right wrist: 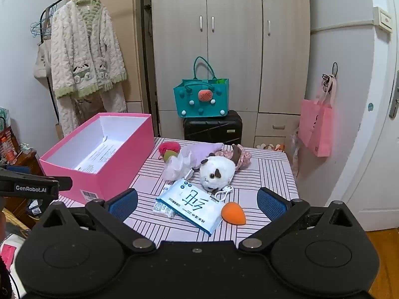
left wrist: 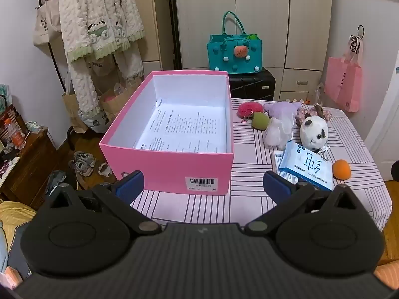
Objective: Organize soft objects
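On the striped tablecloth (right wrist: 269, 172) we see a white plush panda head (right wrist: 217, 172) beside the open pink cardboard box (left wrist: 172, 167); our left gripper (left wrist: 203, 186) and right gripper (right wrist: 197, 205) gape wide, holding nothing.

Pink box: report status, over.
Left gripper and right gripper open, empty. Pink box holds only paper. Panda plush, orange sponge on table. Nothing blocking.

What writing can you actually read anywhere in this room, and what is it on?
"GenRobot.AI": on the left gripper, seen from the right wrist.
Large blue Chinese character, upside down: on the blue-and-white packet; its small print is unreadable.
Barcode label on the pink box: too small.
Printed sheet inside: blurred.
Tote bag: lettering illegible.
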Demonstrator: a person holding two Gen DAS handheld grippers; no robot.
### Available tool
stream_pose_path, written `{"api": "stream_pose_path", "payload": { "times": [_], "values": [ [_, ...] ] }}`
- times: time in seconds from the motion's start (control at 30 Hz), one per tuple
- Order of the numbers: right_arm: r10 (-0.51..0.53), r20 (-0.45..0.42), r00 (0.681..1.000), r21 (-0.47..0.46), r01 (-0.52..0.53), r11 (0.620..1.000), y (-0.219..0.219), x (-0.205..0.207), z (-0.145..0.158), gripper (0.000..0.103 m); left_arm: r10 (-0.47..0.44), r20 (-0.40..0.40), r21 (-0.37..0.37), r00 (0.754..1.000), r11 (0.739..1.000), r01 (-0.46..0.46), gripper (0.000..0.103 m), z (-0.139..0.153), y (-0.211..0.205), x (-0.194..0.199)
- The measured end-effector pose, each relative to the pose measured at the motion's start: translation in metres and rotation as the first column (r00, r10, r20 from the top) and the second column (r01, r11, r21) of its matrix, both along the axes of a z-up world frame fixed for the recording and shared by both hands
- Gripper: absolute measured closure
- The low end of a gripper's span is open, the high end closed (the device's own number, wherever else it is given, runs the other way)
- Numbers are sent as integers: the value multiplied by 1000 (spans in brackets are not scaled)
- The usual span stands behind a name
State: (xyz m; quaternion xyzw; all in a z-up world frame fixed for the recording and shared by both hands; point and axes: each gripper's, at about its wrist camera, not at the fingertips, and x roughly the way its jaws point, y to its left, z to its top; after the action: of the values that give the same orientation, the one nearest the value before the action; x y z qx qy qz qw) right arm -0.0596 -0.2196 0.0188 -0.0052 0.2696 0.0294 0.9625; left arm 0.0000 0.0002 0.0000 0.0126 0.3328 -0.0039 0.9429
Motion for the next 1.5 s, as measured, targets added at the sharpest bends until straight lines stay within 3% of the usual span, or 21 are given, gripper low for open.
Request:
{"api": "stream_pose_path", "payload": {
  "times": [1.1,1.23,1.5],
  "values": [
    [-35,3,999,16,35,999,-13,-10,-12,0,-38,67,69,997,997,33,0,-7,-20,-16],
    [-47,12,999,8,47,999,-14,-11,-16,0,-38,67,104,997,994,30,0,-12,-22,-16],
    [-61,15,998,7,61,998,-17,-13,-22,0,-52,79,81,995,996,46,0,-17,-22,-19]
  ]
}}
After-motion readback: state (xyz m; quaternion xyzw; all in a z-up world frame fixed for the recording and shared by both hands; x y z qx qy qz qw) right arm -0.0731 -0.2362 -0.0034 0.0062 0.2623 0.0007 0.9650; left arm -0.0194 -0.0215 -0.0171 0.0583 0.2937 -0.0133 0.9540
